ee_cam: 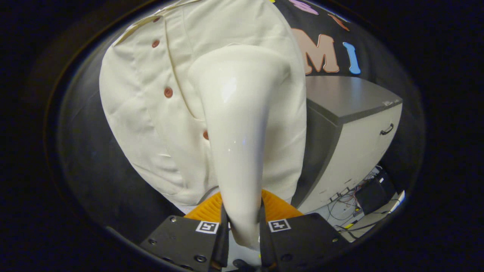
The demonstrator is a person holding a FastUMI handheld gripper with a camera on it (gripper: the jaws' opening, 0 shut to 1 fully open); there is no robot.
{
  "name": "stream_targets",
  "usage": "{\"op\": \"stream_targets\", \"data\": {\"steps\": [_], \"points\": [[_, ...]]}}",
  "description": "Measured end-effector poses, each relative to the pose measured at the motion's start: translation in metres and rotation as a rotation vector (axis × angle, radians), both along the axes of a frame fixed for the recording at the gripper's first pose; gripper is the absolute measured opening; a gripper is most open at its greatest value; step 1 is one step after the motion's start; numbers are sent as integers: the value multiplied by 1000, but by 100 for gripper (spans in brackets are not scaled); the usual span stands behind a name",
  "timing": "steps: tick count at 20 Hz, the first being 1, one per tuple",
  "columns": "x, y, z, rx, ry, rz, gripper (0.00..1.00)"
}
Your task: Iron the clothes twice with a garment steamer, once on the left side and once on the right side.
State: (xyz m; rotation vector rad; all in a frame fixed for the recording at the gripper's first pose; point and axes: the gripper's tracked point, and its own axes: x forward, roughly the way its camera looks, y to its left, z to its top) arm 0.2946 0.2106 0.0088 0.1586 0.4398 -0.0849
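My gripper (242, 230) is shut on the glossy cream handle of the garment steamer (238, 124), which rises straight ahead from between my fingers. The steamer's wide head is up against a cream button-front shirt (143, 113) hanging on the booth wall. The head lies on the shirt's right half, right of the row of brown buttons (168, 92). The steamer body hides the middle and lower right of the shirt; I cannot tell whether the head touches the cloth.
A cabinet (351, 124) with a grey top and a pale front with a dark handle stands right of the shirt. Cables and a black box (372, 192) lie on the floor beyond it. An orange ribbed part (206, 209) shows just behind my fingers.
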Motion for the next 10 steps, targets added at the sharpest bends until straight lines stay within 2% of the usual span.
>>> {"op": "stream_targets", "data": {"steps": [10], "points": [[-14, -13, -61, 10, 113, 27, 34]]}}
